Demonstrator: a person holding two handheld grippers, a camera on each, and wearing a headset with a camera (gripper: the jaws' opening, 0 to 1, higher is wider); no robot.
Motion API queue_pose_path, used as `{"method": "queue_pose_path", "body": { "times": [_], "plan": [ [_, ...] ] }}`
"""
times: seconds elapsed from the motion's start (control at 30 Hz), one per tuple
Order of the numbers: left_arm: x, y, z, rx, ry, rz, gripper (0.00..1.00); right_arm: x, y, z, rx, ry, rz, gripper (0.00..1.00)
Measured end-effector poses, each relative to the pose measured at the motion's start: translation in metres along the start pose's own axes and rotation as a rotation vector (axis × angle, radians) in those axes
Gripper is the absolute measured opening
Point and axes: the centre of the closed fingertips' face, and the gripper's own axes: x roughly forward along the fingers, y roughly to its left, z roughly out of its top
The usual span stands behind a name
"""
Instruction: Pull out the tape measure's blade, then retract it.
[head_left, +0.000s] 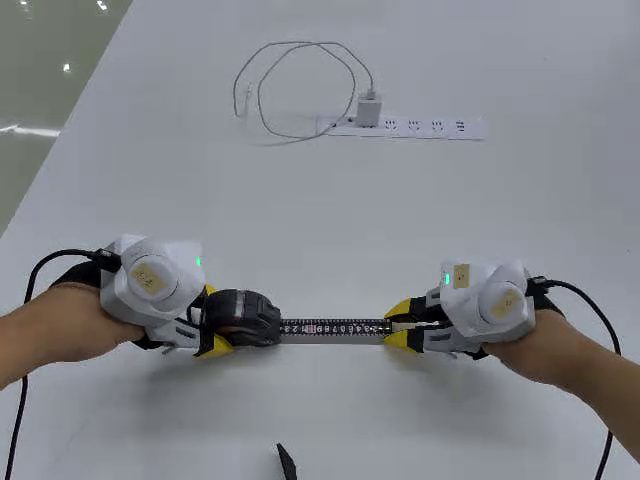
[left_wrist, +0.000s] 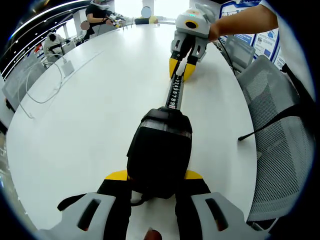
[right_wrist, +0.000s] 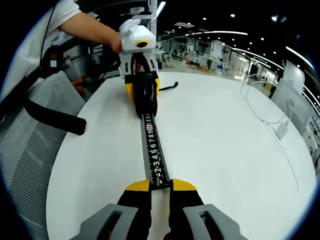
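1. Black plastic forms the case (head_left: 245, 318) of the tape measure, which lies on the white tabletop (head_left: 450, 220) near the person's edge. The left tongs (head_left: 215, 320) are clenched on it, one yellow-tipped jaw against each flank, as the left gripper view shows.
2. The blade (head_left: 332, 327) runs out of the case's mouth in a straight line to the right tongs (head_left: 398, 325). These are pinched on its free end, with the jaws nearly together and the blade's tip between them.
3. The deciding relation is that the blade's long axis runs left to right across the person, from one pair of tongs to the other. In the right gripper view the blade (right_wrist: 152, 150) leads straight ahead from the jaws to the case (right_wrist: 146, 95), numerals facing up.
4. Each hand is at its own end: the left anchors the case and the right holds the tip. Any lengthening or shortening therefore happens along that one line, by the right hand travelling away from or toward the left.
5. A short stretch of blade is out, so I judge the pull to be partly done or the return under way. The pictures cannot say which.
6. As for containers, the case is the only housing in play. The rest of the blade is presumably coiled inside it, hidden.
7. Far across the tabletop lies a white power strip (head_left: 410, 127) with a charger (head_left: 369, 108) and a looped cable (head_left: 300, 85), well apart from the work.
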Motion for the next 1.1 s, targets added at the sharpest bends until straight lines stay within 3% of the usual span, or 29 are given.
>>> {"method": "queue_pose_path", "body": {
  "times": [1.1],
  "plan": [
    [0.0, 0.0, 0.0, 0.0, 0.0, 0.002, 0.29, -0.019, -0.003, -0.02, 0.004, 0.035, -0.005, 0.08]
  ]
}}
